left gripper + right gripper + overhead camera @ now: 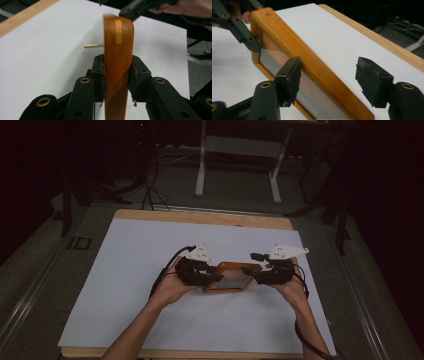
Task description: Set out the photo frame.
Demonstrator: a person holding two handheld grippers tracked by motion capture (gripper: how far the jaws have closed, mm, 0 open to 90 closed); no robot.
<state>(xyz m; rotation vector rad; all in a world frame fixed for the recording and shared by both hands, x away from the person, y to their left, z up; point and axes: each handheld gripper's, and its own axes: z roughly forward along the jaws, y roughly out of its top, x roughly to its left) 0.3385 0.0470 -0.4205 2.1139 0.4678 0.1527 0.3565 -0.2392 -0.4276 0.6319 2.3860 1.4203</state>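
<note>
The wooden picture frame (pixel 230 276) sits lifted above the middle of the white-covered table (pixel 130 270), between both hands. It looks stiff and fairly light, but its varnished rails seem slippery and its glazed panel fragile, so the rails are the place to grip. The left gripper (pixel 117 75) is clamped on the frame's left rail. The right gripper (pixel 329 82) stands released, its jaws straddling the right rail without pressing.

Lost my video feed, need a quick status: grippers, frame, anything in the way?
Left gripper clamped on the wooden picture frame. Right gripper open, jaws astride the frame's far rail, pads off it. White table sheet around it, nothing blocking.
</note>
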